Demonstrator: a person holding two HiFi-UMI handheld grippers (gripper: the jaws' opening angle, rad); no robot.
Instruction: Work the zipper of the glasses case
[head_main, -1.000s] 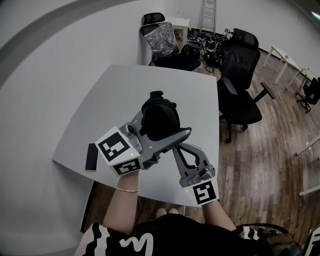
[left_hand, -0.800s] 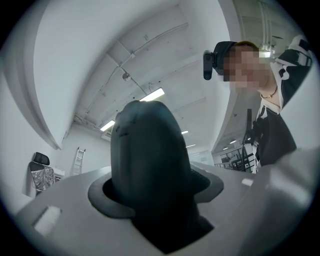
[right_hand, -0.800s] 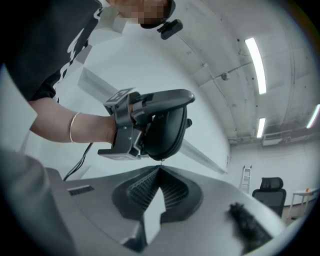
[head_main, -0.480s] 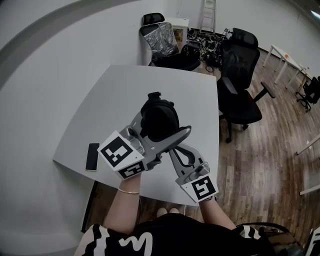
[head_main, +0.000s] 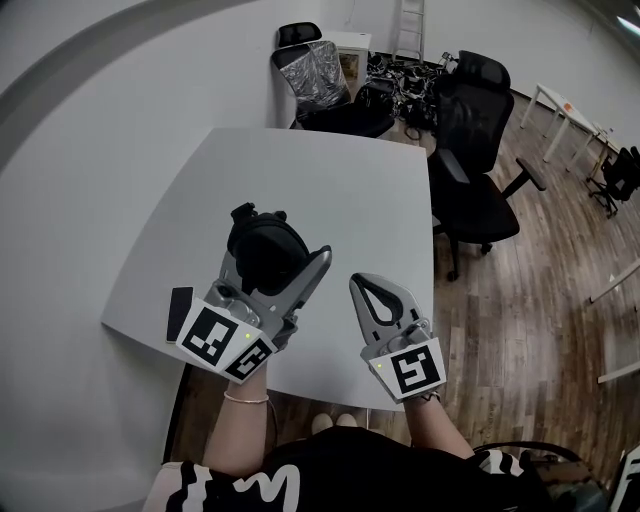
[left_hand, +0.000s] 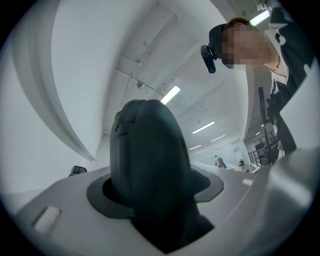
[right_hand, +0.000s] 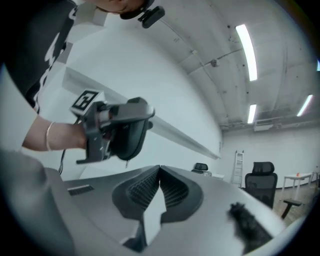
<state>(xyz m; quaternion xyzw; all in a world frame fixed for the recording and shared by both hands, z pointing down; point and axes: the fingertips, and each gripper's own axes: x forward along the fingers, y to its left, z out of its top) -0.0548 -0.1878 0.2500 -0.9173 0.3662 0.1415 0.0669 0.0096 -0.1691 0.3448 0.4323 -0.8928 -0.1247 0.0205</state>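
Observation:
My left gripper (head_main: 278, 250) is shut on the black glasses case (head_main: 266, 252) and holds it in the air above the white table (head_main: 330, 190). The dark rounded case (left_hand: 145, 150) fills the left gripper view and stands up between the jaws. From the right gripper view I see the case (right_hand: 129, 137) gripped at the upper left, with a small zipper pull (right_hand: 126, 162) hanging under it. My right gripper (head_main: 379, 289) is shut with nothing in it, its ribbed pads (right_hand: 172, 190) meeting at the tips. It stands to the right of the case, apart from it.
A dark phone (head_main: 181, 312) lies at the table's left front edge. A black office chair (head_main: 470, 130) stands at the table's right side. A foil-wrapped chair (head_main: 315, 70) and a heap of cables are beyond the far edge.
The left gripper has carried the case to the left and nearer to me. The right gripper's tips, which were at the case's edge, are now clear of it.

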